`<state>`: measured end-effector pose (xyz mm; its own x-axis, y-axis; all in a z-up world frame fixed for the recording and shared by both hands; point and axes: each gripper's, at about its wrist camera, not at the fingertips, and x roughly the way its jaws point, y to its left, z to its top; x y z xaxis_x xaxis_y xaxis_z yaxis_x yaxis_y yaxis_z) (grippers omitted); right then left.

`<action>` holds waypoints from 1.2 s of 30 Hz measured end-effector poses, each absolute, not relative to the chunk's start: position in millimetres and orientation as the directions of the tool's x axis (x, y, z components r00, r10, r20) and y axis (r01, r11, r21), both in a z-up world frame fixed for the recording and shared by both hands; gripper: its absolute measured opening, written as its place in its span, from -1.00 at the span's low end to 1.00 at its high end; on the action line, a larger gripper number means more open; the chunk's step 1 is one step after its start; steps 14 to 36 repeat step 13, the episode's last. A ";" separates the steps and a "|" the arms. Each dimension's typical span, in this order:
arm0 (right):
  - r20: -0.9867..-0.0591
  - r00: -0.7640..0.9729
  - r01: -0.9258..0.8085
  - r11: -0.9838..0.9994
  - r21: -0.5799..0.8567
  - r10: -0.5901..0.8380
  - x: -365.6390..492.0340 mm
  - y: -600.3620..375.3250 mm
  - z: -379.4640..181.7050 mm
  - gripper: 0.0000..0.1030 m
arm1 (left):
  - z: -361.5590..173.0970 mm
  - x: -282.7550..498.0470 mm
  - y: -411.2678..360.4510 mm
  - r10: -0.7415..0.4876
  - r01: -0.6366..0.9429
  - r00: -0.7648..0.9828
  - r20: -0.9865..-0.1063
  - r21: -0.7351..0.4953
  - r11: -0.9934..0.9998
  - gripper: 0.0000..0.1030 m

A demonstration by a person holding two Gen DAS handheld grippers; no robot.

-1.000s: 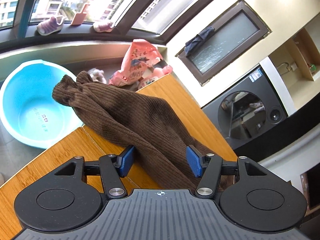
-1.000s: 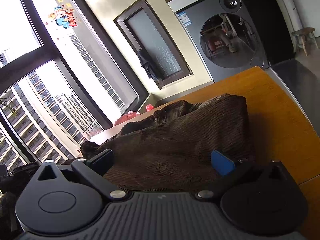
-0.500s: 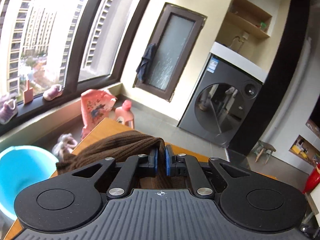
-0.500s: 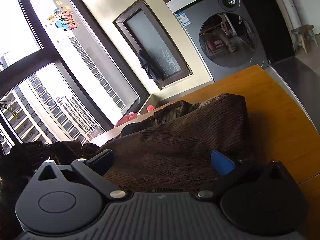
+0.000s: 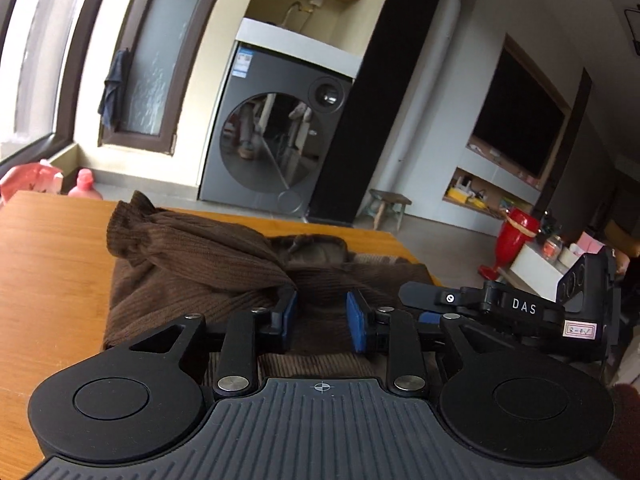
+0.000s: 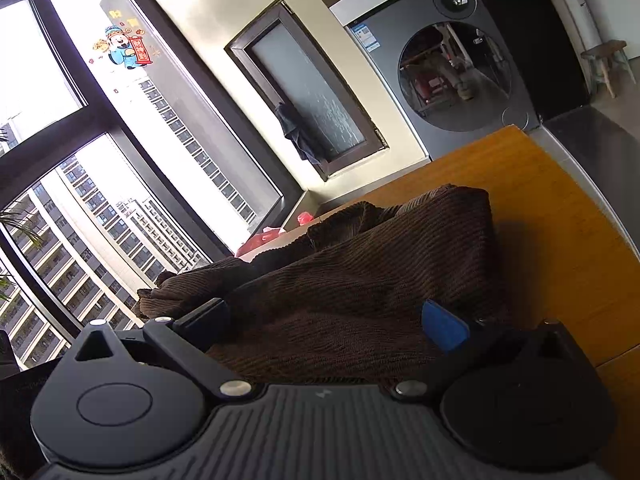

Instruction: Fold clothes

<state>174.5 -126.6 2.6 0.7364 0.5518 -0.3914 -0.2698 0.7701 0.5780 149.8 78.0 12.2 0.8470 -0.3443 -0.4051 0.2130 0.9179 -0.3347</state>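
Brown ribbed knit, a thick corduroy-like sweater, filling the lower centre of both views, spread on the orange-brown wooden worktop. Nearest, at the bottom of the left wrist view, the left gripper, blue pads apart, nothing clamped, a sleeve fold lying just beside the left pad and draped across the body of the garment. At lower right of that view, the right gripper, resting low over the same cloth. In the right wrist view, the right gripper spread wide over the fabric, nothing between the pads.

Further up, the sleeve cuff bunched at centre left, not flat. Beyond, bare worktop to the far edge; past it, at upper centre, a dark grey front-loading washing machine.

Judged risks:
- Bunched cuff likely to leave a lumpy fold unless smoothed first.
- Loose sleeve could slide off the body if the next lift drags the lower layer.
- Thick knit may pinch in several layers, pulling the whole garment rather than one edge.
- Both grippers close together over the cloth; collision possible if moved inward.
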 end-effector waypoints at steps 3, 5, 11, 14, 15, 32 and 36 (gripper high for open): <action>-0.393 0.736 -0.269 0.771 0.577 0.551 175.1 -126.7 3.2 1.00 | 18.5 150.6 102.3 -0.289 0.098 0.875 -0.390 -0.442 0.892 0.20; -0.393 0.736 -0.269 0.771 0.577 0.551 175.4 -127.0 3.7 1.00 | 19.1 156.5 121.9 -0.272 0.020 0.880 -0.390 -0.541 0.841 0.32; -0.392 0.736 -0.270 0.769 0.579 0.553 176.0 -128.0 3.8 1.00 | 2.6 218.5 147.9 -0.283 -0.138 0.812 -0.510 -0.639 0.757 0.20; -0.390 0.735 -0.270 0.768 0.581 0.554 176.2 -128.2 3.8 1.00 | -2.1 238.5 155.8 -0.289 -0.160 0.796 -0.533 -0.644 0.748 -0.06; -0.390 0.735 -0.270 0.768 0.581 0.554 176.2 -128.2 3.8 1.00 | -2.1 238.5 155.8 -0.289 -0.160 0.796 -0.533 -0.644 0.748 -0.06; -0.390 0.735 -0.270 0.768 0.581 0.554 176.2 -128.2 3.8 1.00 | -2.1 238.5 155.8 -0.289 -0.160 0.796 -0.533 -0.644 0.748 -0.06; -0.390 0.735 -0.270 0.768 0.581 0.554 176.2 -128.2 3.8 1.00 | -2.1 238.5 155.8 -0.289 -0.160 0.796 -0.533 -0.644 0.748 -0.06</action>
